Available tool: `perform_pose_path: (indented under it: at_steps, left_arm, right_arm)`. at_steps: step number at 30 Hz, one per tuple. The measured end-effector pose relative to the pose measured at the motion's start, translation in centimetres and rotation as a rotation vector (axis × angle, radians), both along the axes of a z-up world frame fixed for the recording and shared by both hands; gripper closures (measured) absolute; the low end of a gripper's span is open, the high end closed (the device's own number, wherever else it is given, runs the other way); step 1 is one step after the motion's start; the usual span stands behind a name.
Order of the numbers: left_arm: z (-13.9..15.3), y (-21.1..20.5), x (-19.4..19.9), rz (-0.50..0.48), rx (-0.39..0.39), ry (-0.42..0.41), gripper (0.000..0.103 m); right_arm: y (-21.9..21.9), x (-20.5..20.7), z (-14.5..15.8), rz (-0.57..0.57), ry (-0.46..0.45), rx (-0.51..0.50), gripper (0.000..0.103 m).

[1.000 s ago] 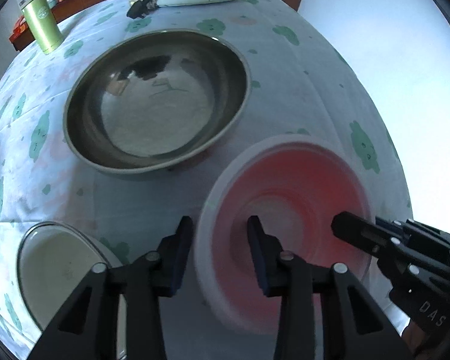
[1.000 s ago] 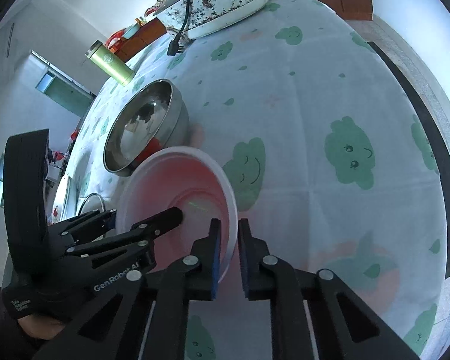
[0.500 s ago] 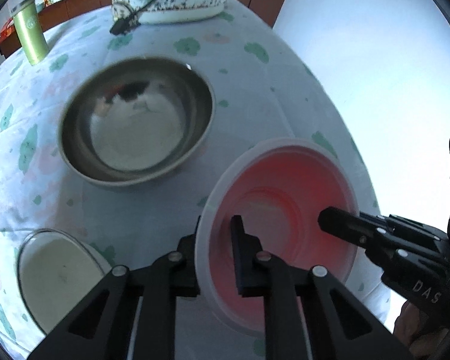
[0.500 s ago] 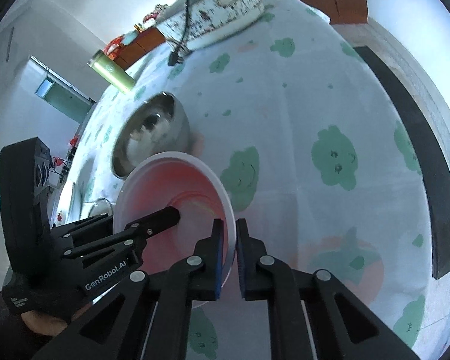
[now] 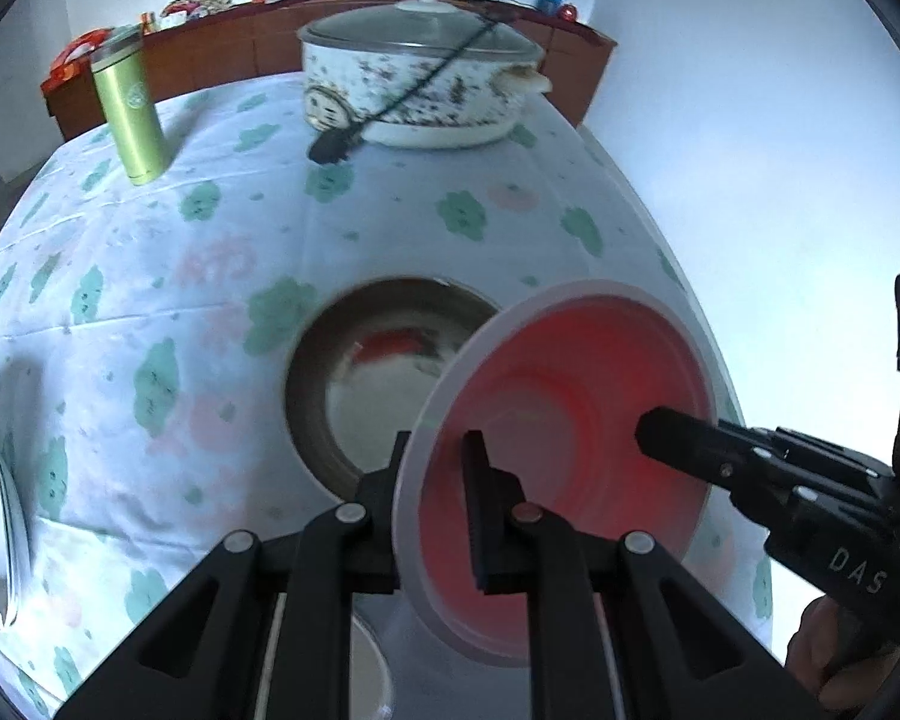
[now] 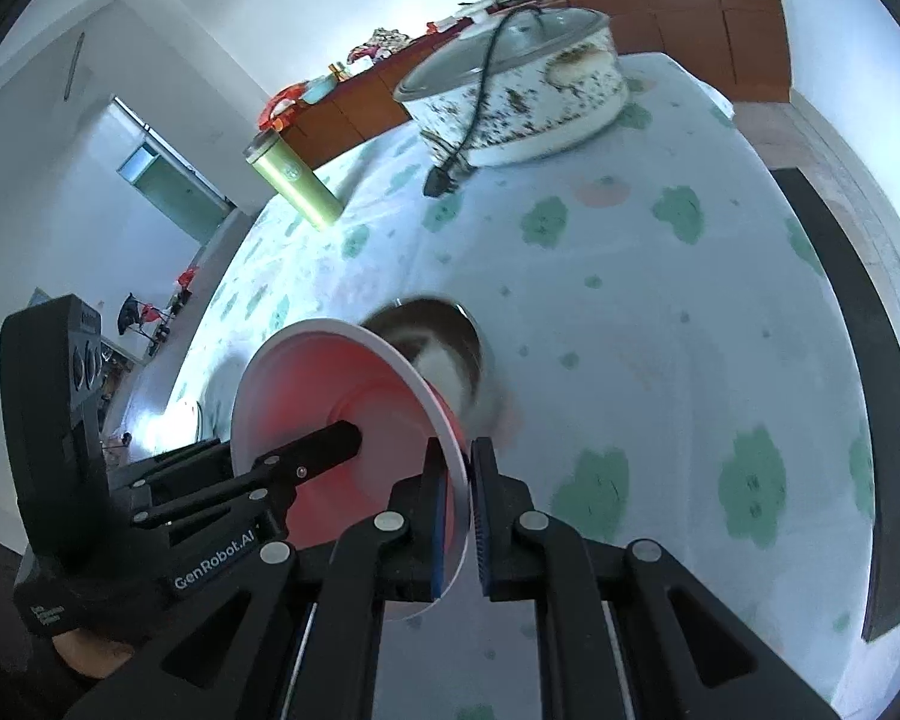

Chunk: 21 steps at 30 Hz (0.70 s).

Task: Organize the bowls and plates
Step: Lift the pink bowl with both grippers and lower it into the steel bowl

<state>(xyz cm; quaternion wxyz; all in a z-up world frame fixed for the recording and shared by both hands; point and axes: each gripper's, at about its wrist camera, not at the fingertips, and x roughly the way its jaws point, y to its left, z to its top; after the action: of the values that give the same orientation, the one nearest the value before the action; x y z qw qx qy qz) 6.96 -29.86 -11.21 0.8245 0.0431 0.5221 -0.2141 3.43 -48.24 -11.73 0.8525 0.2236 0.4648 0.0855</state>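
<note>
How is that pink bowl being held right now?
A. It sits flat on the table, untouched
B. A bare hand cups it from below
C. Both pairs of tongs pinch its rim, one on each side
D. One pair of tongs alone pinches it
C: the left tongs clamp one side of the pink bowl's rim and the right tongs clamp the other, with the bowl tilted above the flowered tablecloth.
</note>
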Motion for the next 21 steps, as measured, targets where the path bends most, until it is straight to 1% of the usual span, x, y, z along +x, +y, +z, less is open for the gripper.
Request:
perform_pose_path:
  at_steps: [4, 8, 14, 21]
  left_arm:
    - [-0.3, 0.4, 1.6, 0.023, 0.007, -0.008, 0.09]
    - [-0.6, 0.7, 2.3, 0.034, 0.017, -0.005, 0.09]
    - [-1.1, 0.6, 3.2, 0.041, 0.026, -0.001, 0.09]
    - [-2.5, 0.4, 4.3, 0.044, 0.032, 0.025, 0.09]
  right_arm:
    - [0.9, 2.1, 0.2, 0.013, -0.009, -0.029, 0.094]
    - [1.2, 3.6, -0.3, 0.011, 0.002, -0.031, 0.094]
    - [1.0, 4.7, -0.8, 0.004, 0.015, -0.021, 0.094]
    - [1.3, 5.9, -1.9, 0.006, 0.04, -0.054, 0.094]
